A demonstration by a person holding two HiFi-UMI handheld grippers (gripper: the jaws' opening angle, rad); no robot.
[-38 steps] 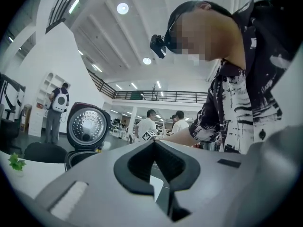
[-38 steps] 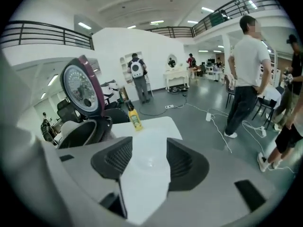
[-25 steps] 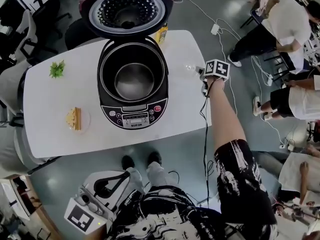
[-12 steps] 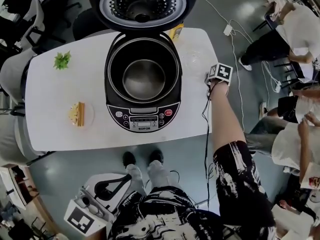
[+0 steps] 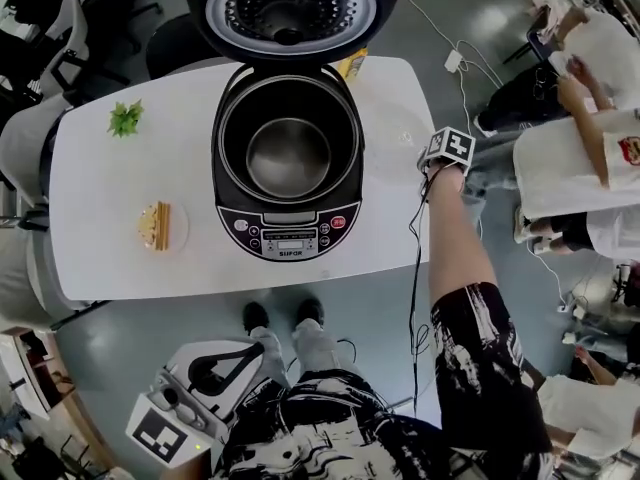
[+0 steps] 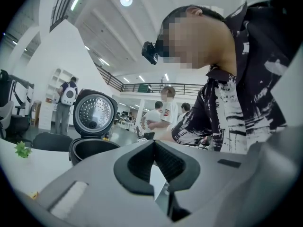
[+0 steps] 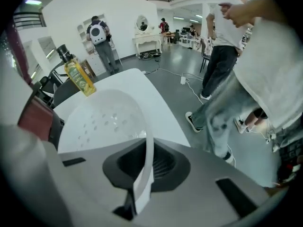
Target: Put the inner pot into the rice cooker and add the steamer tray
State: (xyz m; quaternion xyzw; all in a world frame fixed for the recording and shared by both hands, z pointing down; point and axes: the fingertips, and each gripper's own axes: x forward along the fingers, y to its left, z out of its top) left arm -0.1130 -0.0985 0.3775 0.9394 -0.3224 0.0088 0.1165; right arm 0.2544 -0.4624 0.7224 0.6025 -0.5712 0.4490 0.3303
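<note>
Right gripper (image 7: pixel 147 143): jaws just closed, clamped on rim of tray (image 7: pixel 104 117), tabletop (image 7: pixel 139 79) beneath. Cooker (image 5: pixel 288 148) holding pot (image 5: pixel 288 158), to its left. Left gripper (image 6: pixel 154 143): jaws together, empty.

Inner pot (image 5: pixel 288 160) in rice cooker (image 5: pixel 288 236), steamer tray (image 5: pixel 386 136) to its right.

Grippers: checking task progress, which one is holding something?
The right gripper, its jaws just closed on the white steamer tray; the left gripper is shut and empty.

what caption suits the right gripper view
Right gripper shut on the rim of the steamer tray on the white table.
</note>
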